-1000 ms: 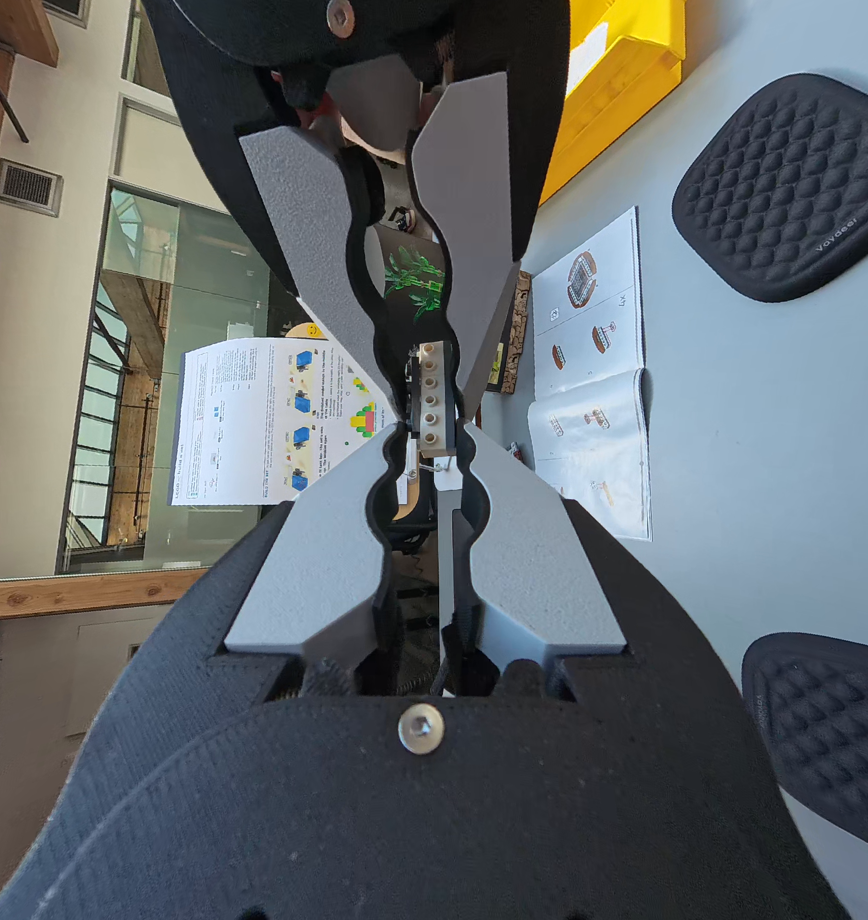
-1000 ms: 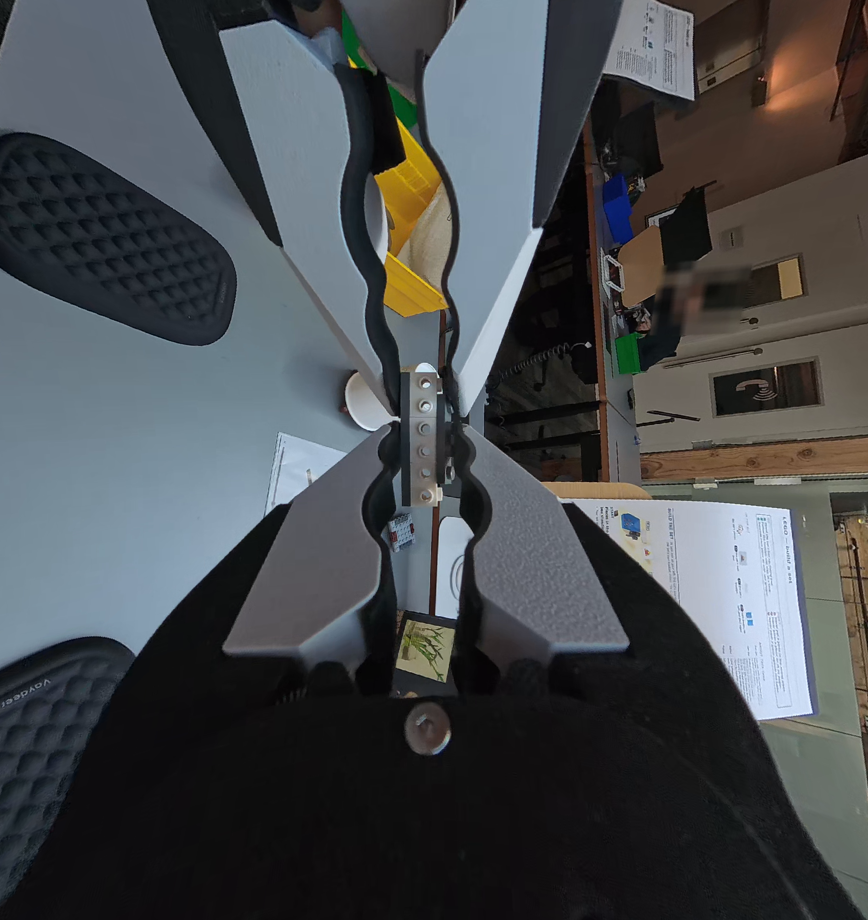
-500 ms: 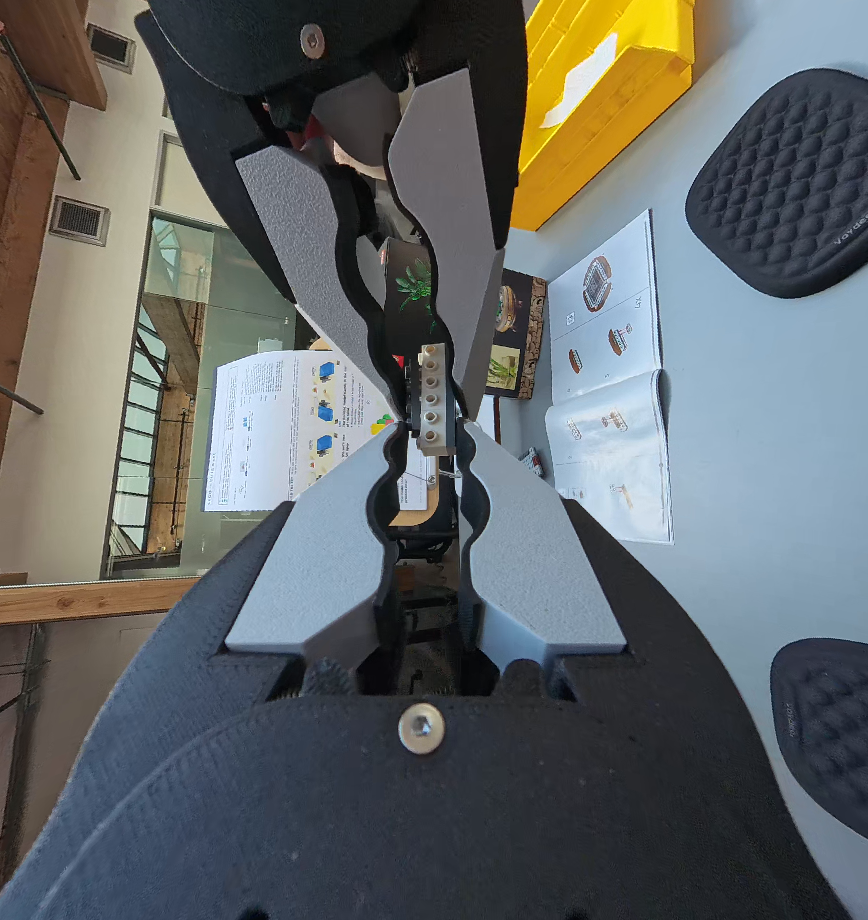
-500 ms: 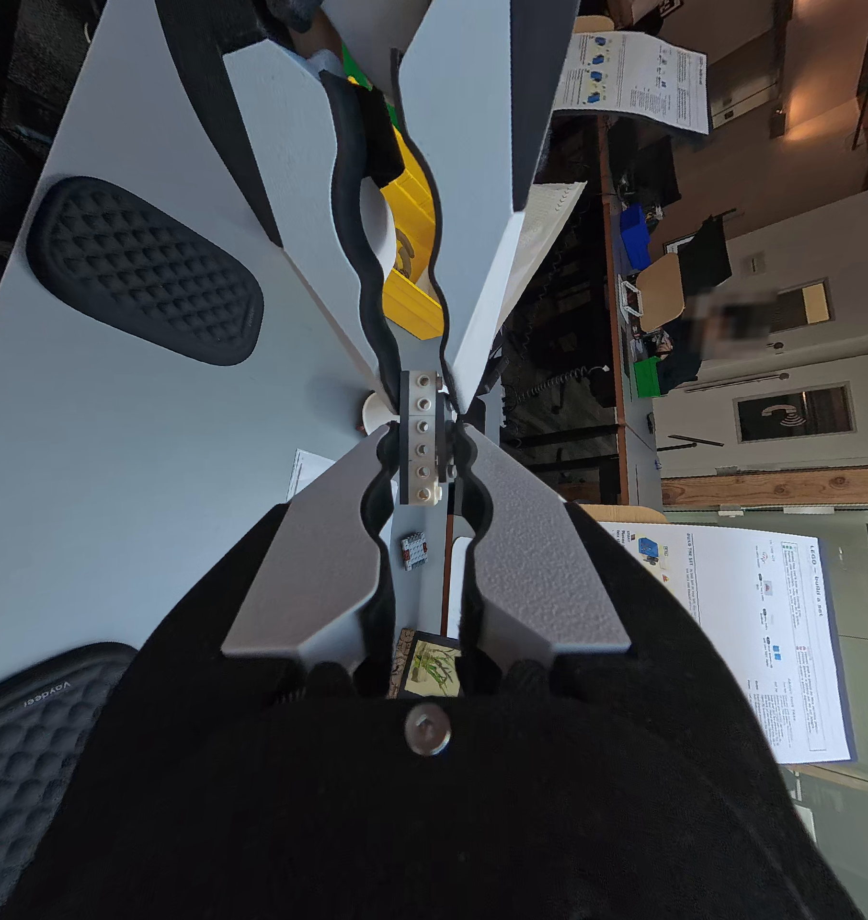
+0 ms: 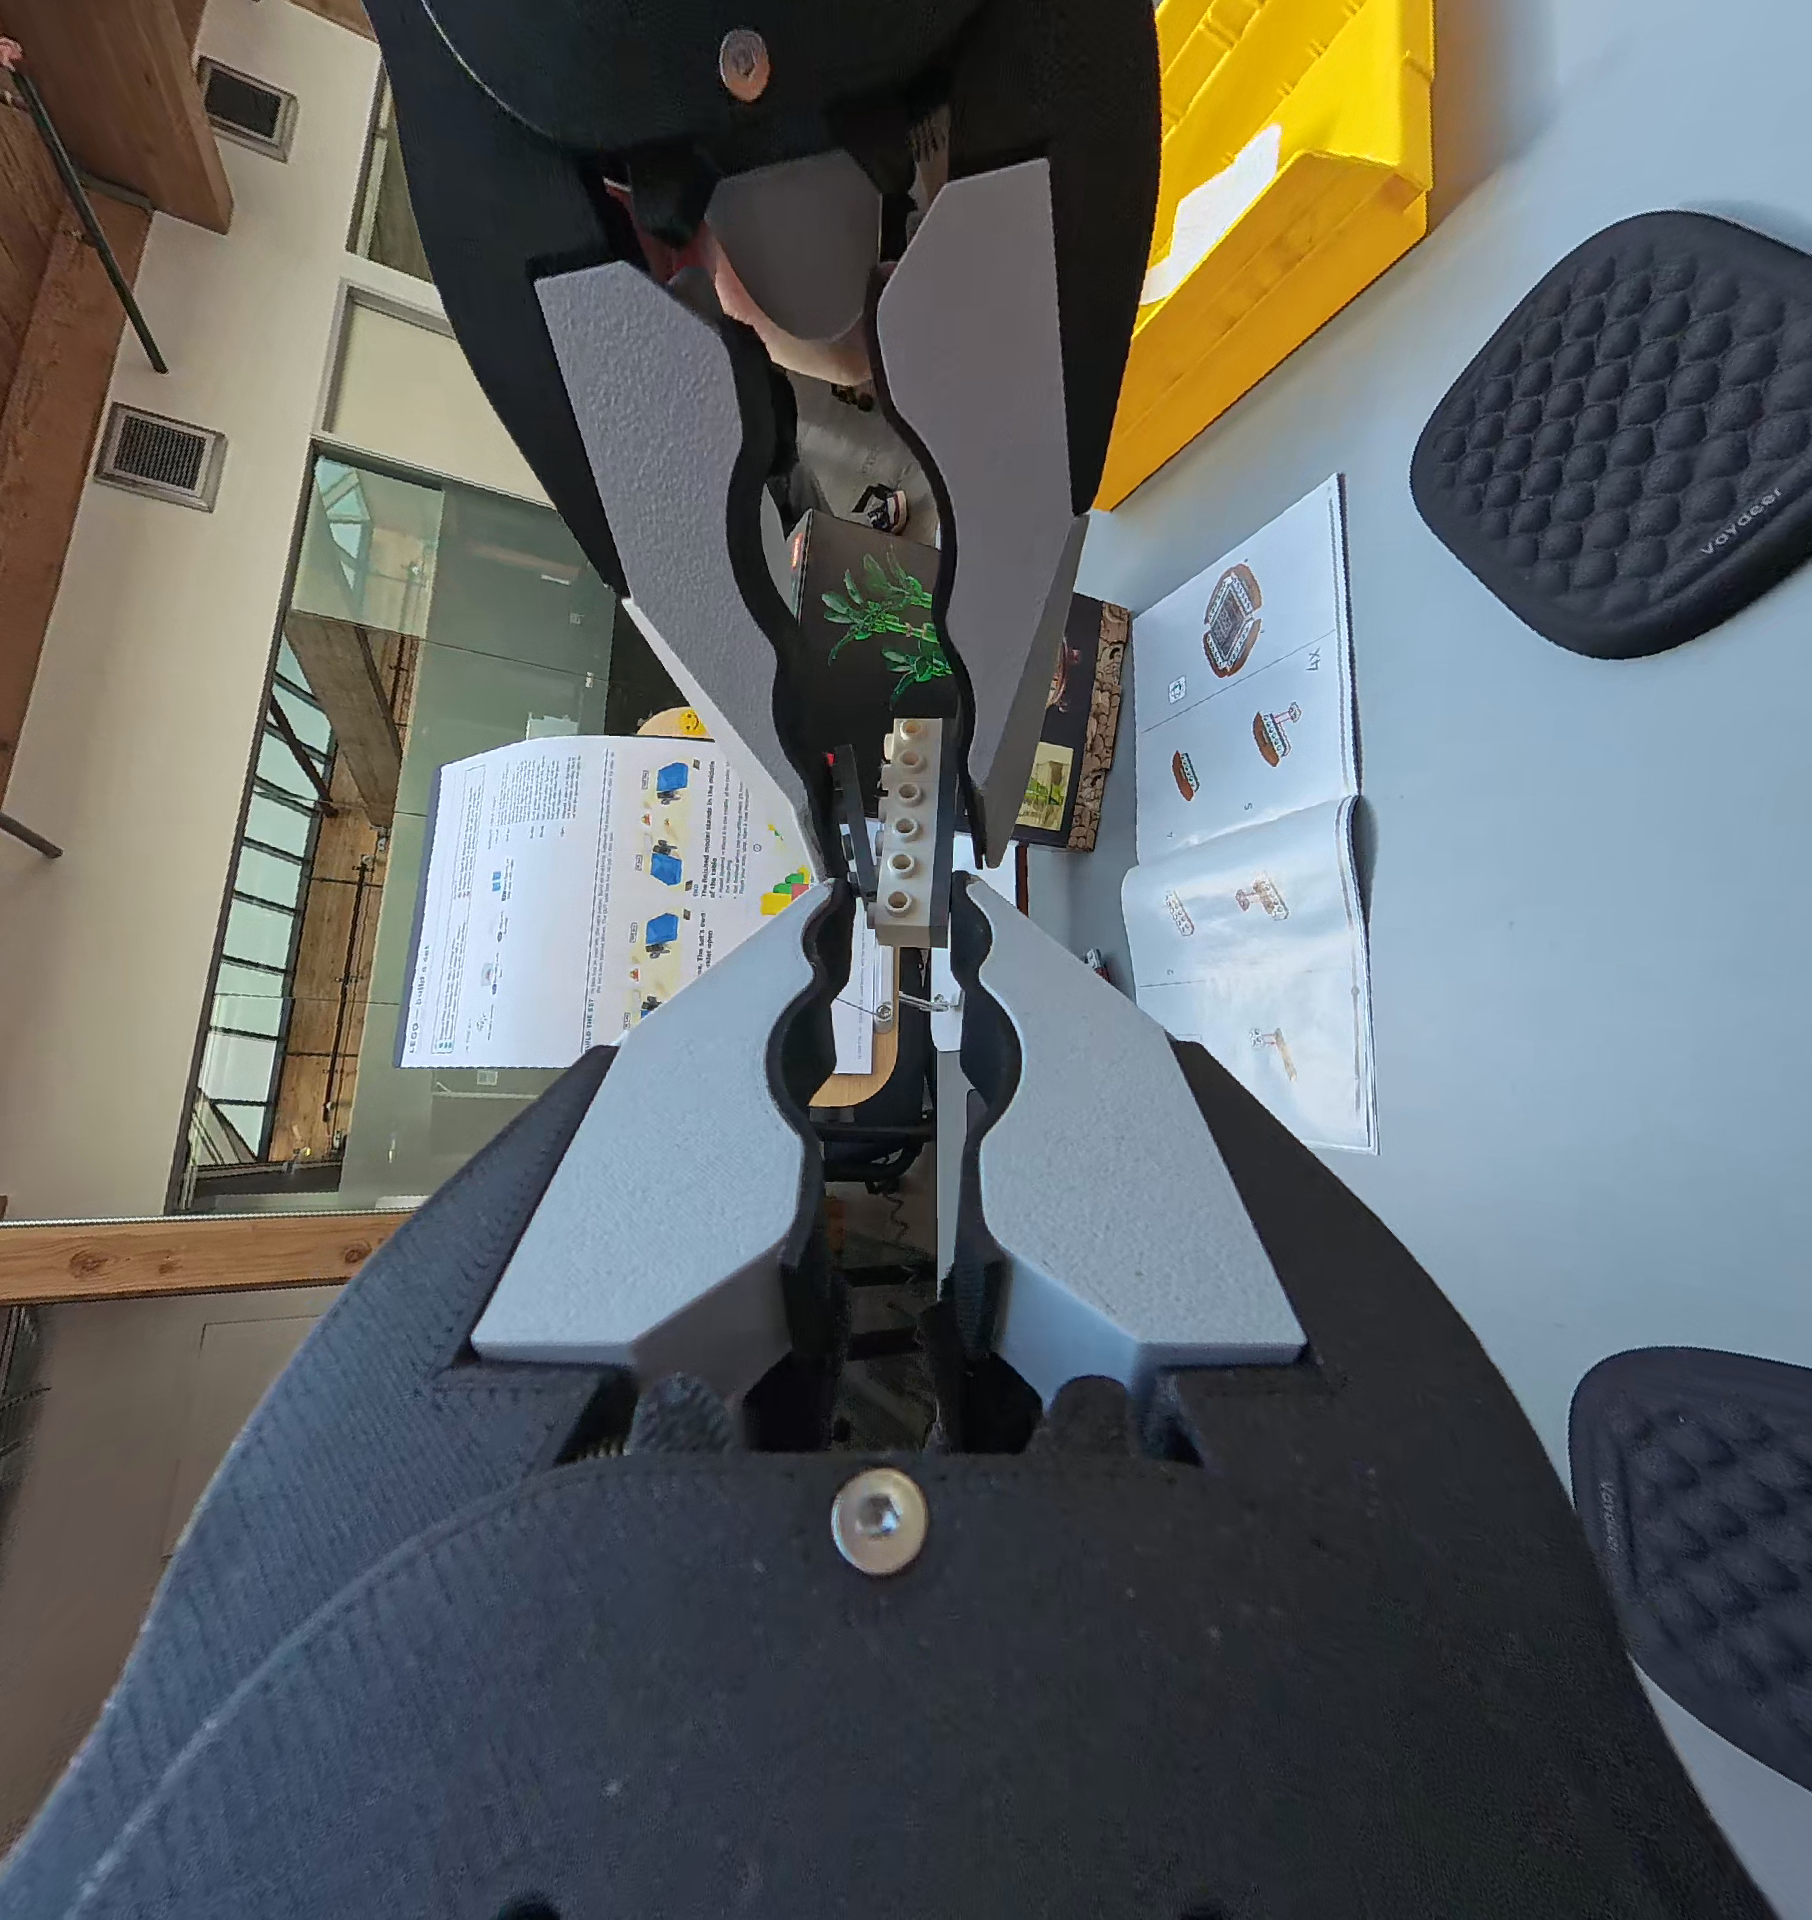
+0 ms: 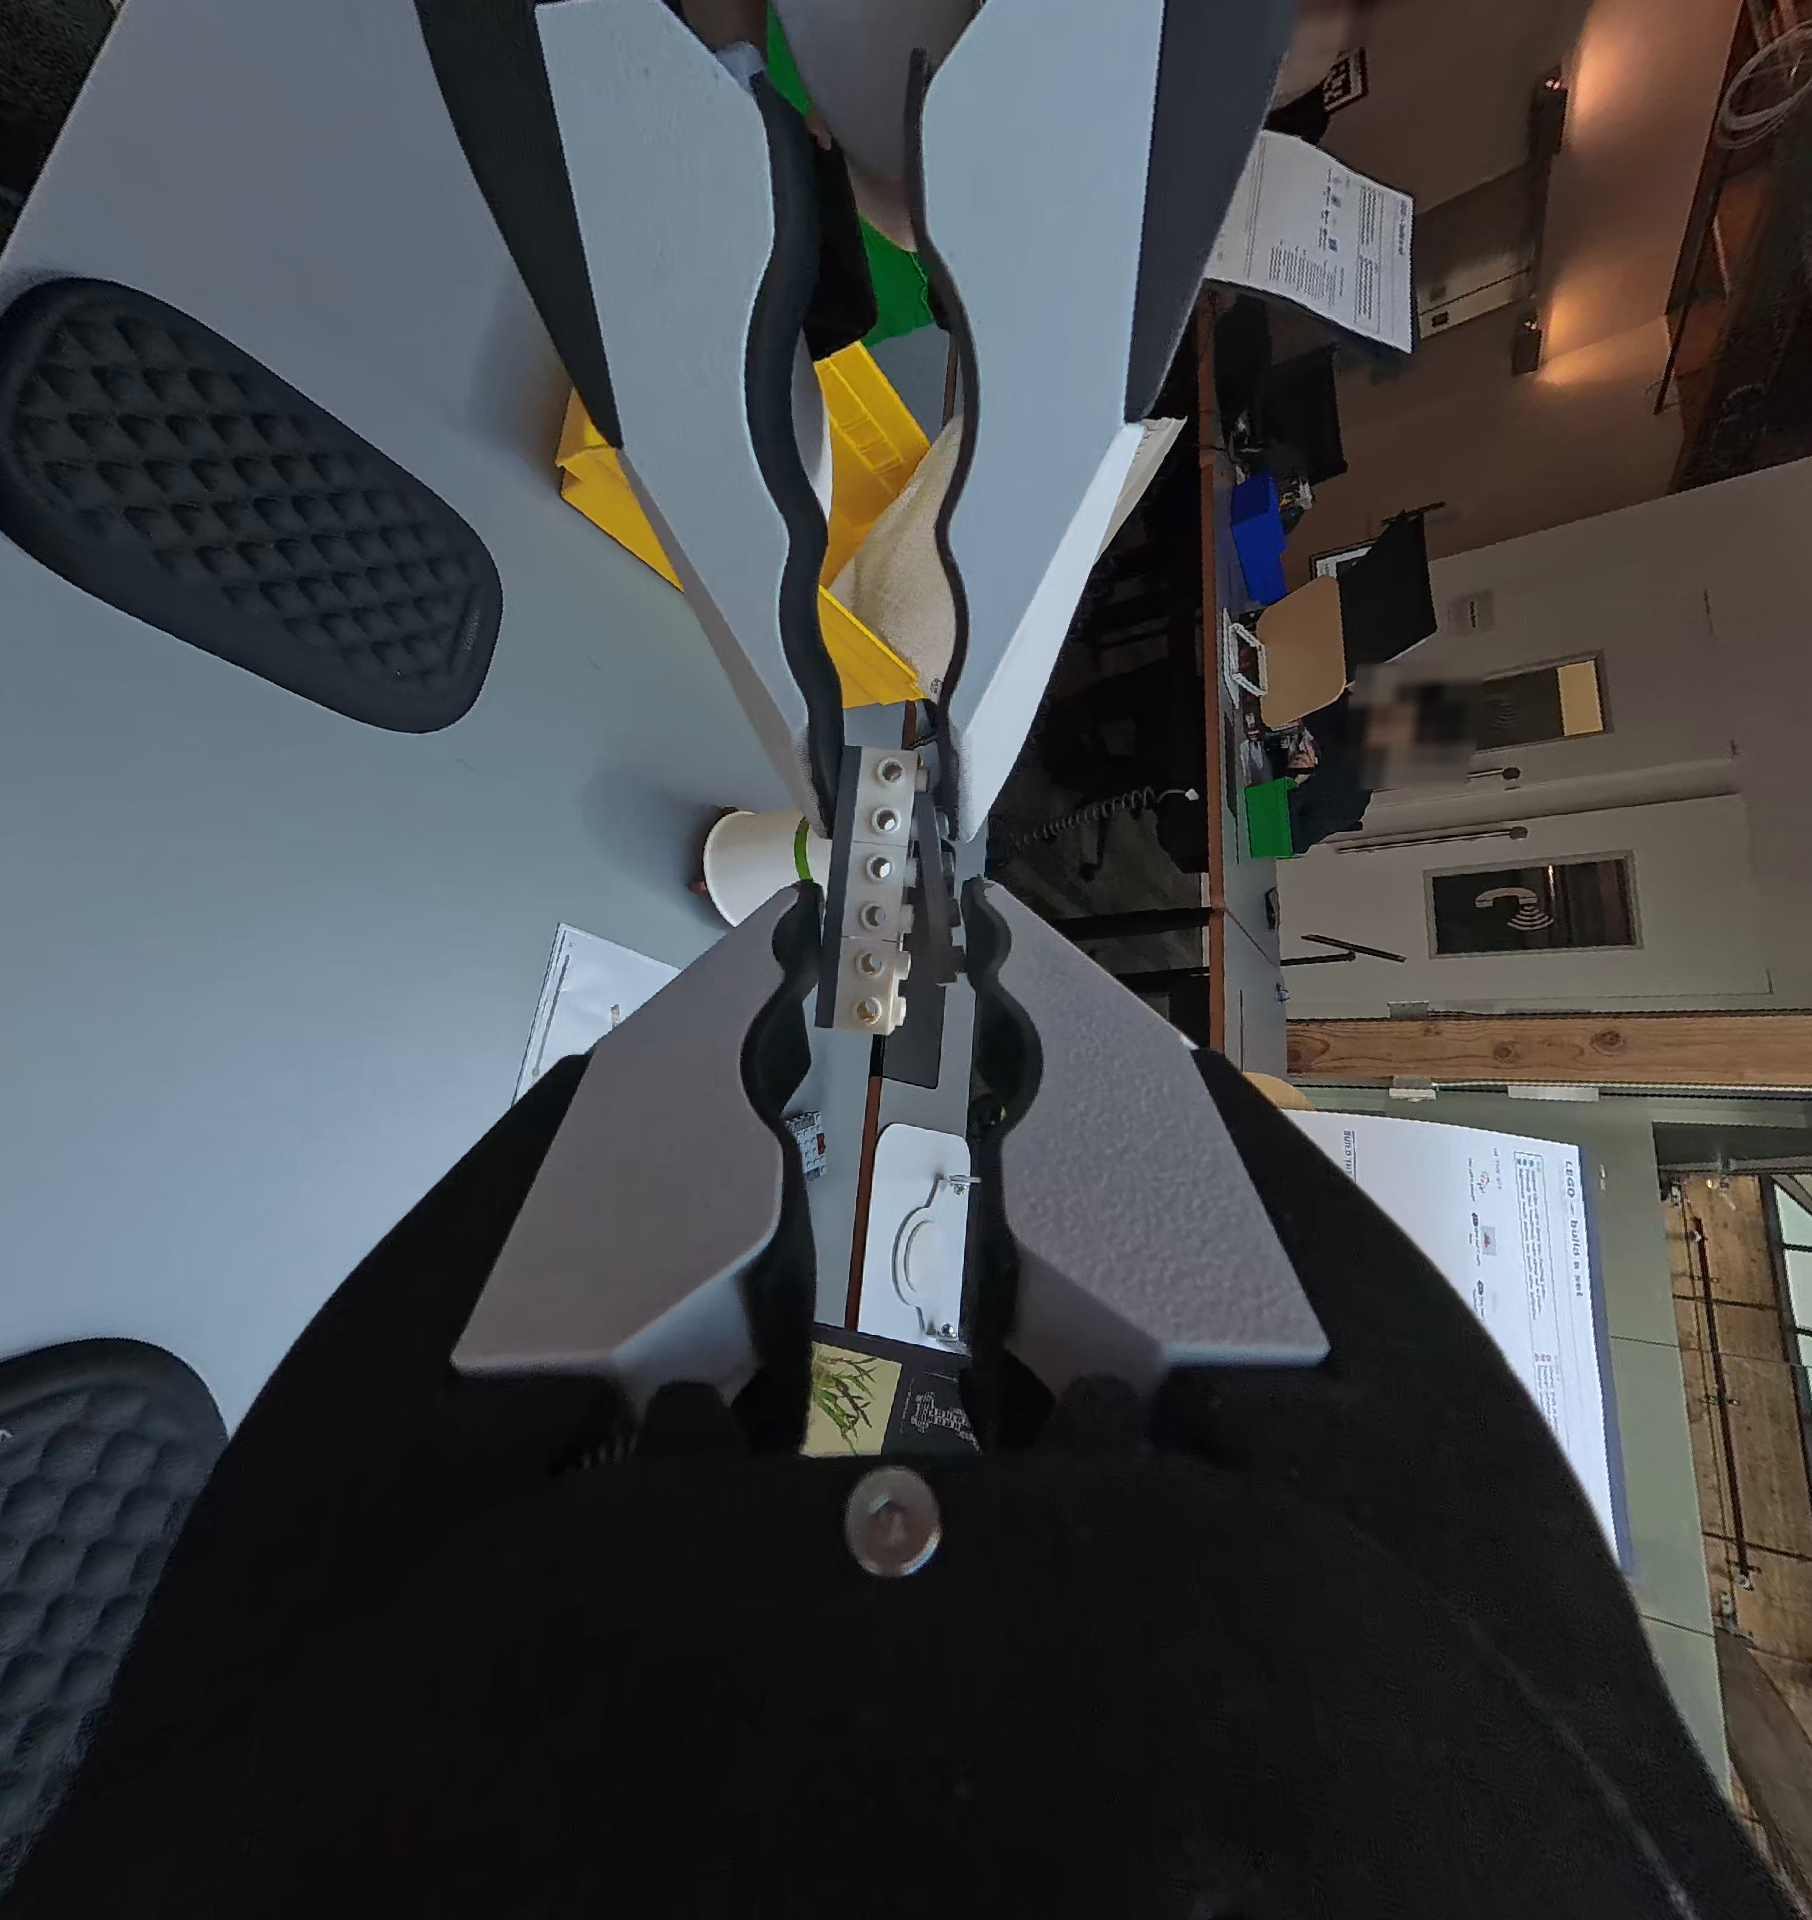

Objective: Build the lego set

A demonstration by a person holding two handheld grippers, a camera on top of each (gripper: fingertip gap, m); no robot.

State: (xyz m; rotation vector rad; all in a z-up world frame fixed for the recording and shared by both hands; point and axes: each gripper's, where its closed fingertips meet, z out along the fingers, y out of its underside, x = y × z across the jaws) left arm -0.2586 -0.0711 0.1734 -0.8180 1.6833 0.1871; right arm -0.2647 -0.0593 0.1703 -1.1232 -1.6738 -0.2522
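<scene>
Both hand-held grippers, left and right, clamp the half-hidden tan-and-grey lego assembly, now tilted against a second ago.

Left gripper: reaches in from the bottom edge of its own view, fingers pointing up the frame, rolled on its side
Left jaws: narrowed to a small gap, pads pressed on the two flanks of the lego piece
Right gripper: same pose in its own view, black body low, grey fingers converging upward
Right jaws: closed down on the same lego piece, one pad on each dark side
Relation: the two grippers meet tip to tip, head-on, each entering the other's view from the top edge
Fingertips: nearly touching the opposing tips, with the piece bridging both pairs
</scene>
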